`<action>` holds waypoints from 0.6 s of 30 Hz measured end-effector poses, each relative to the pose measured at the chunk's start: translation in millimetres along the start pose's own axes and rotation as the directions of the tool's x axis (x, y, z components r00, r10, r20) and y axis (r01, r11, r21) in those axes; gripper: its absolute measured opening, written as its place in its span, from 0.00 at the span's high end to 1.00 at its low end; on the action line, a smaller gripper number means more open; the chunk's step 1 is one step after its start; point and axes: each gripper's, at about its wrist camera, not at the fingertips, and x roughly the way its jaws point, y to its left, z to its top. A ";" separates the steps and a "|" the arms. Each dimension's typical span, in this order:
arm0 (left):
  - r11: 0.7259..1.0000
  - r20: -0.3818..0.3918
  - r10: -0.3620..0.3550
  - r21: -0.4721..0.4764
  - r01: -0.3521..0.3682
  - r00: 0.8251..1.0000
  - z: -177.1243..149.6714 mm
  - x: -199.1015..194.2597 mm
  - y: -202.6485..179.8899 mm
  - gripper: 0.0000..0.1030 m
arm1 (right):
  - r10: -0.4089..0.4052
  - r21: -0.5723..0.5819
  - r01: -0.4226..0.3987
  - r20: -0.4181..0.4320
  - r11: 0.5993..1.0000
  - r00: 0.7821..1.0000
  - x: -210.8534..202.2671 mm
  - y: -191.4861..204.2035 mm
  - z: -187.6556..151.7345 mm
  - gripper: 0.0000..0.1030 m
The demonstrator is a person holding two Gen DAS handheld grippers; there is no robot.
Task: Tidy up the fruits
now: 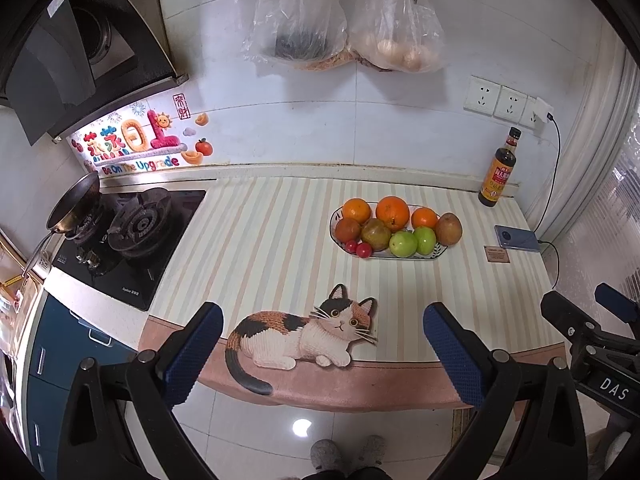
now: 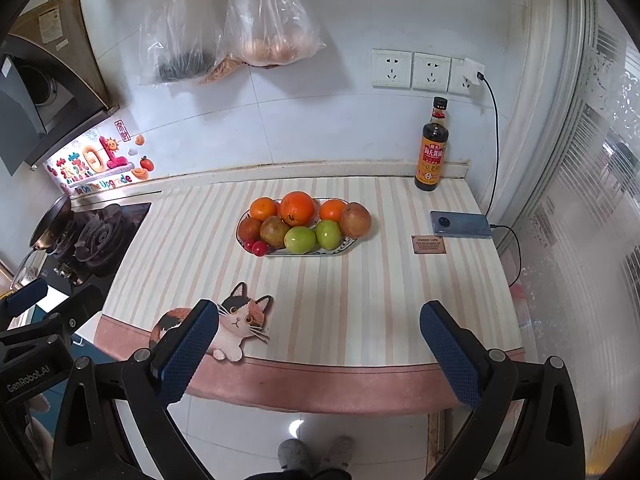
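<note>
A white oval plate [image 1: 430,255] [image 2: 348,245] sits on the striped counter mat toward the back. It holds three oranges [image 1: 392,213] [image 2: 297,208], brown pears [image 1: 449,228] [image 2: 355,219], two green apples [image 1: 403,243] [image 2: 300,239] and small red cherry tomatoes [image 1: 364,250] [image 2: 259,248]. My left gripper [image 1: 322,344] is open and empty, held over the counter's front edge, well short of the plate. My right gripper [image 2: 318,342] is open and empty, also at the front edge. The right gripper's body shows at the right edge of the left wrist view [image 1: 592,332].
A dark sauce bottle [image 1: 498,172] [image 2: 432,150] stands at the back right. A phone [image 1: 518,238] [image 2: 460,224] on a charging cable lies right of the plate, with a small brown card [image 2: 428,245] beside it. A gas stove [image 1: 132,236] with a pan is at left. Plastic bags [image 2: 272,28] hang on the wall.
</note>
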 end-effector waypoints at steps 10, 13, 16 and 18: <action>1.000 0.000 0.001 0.004 -0.001 1.000 1.1 0.2 0.3 0.00 | -0.002 -0.006 0.002 0.002 1.000 1.000 0.2 -0.6 3.8 0.00; 1.000 -0.003 0.000 0.004 0.000 1.000 1.6 0.0 -0.2 0.00 | -0.004 -0.013 0.004 0.002 1.000 1.000 0.8 -1.4 6.0 0.00; 1.000 -0.003 -0.003 0.005 0.003 1.000 1.9 0.0 0.1 0.00 | -0.008 -0.023 0.008 0.001 1.000 1.000 1.0 -2.6 8.0 0.00; 1.000 -0.003 -0.003 0.005 0.003 1.000 0.8 0.8 -0.2 0.00 | -0.009 -0.025 0.009 0.002 1.000 1.000 0.7 -3.4 8.7 0.00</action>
